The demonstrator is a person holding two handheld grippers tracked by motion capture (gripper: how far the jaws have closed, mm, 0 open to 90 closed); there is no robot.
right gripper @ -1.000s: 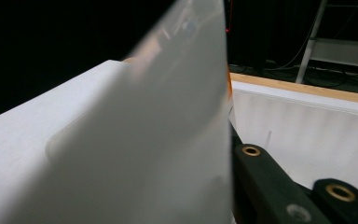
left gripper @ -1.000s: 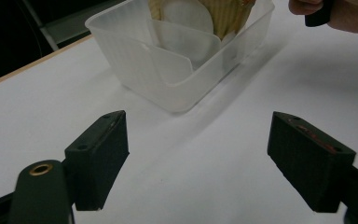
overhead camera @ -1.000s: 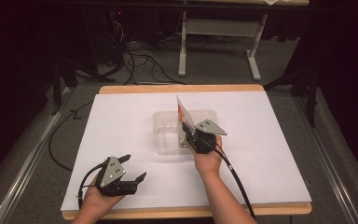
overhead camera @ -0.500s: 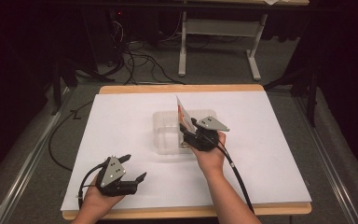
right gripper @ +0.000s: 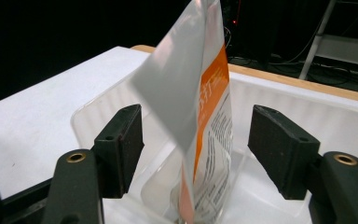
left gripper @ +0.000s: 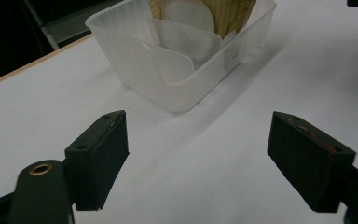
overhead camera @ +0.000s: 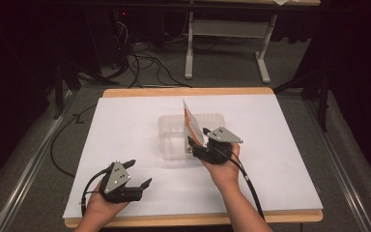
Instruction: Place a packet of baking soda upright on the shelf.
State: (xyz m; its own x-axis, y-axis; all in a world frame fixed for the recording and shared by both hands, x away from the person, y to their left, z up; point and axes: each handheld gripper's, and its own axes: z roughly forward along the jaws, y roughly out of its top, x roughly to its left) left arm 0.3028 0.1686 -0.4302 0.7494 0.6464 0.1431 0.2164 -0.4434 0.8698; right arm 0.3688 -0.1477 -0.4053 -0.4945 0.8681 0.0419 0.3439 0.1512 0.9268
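Note:
A clear plastic container (overhead camera: 169, 145) sits mid-table on the white sheet. Inside it a silver and orange pouch (overhead camera: 191, 122) stands upright, leaning against the right side. My right gripper (overhead camera: 198, 137) is at the container's near right corner. It is open, with one jaw on either side of the pouch (right gripper: 205, 107) and a gap between each pad and the pouch. Close behind the jaws rises the container's far wall (right gripper: 279, 100). My left gripper (overhead camera: 141, 172) rests open near the front left of the table. It holds nothing and points at the container (left gripper: 168, 79).
The white sheet covers a wooden table (overhead camera: 188, 92) whose edge shows at the far and near sides. Cables (overhead camera: 140, 67) and a white desk frame (overhead camera: 222, 38) lie on the floor beyond. Each gripper trails a black cable (overhead camera: 251, 188).
My right gripper has drawn back slightly toward the near edge. The pouch stays upright in the container. My left gripper has not moved.

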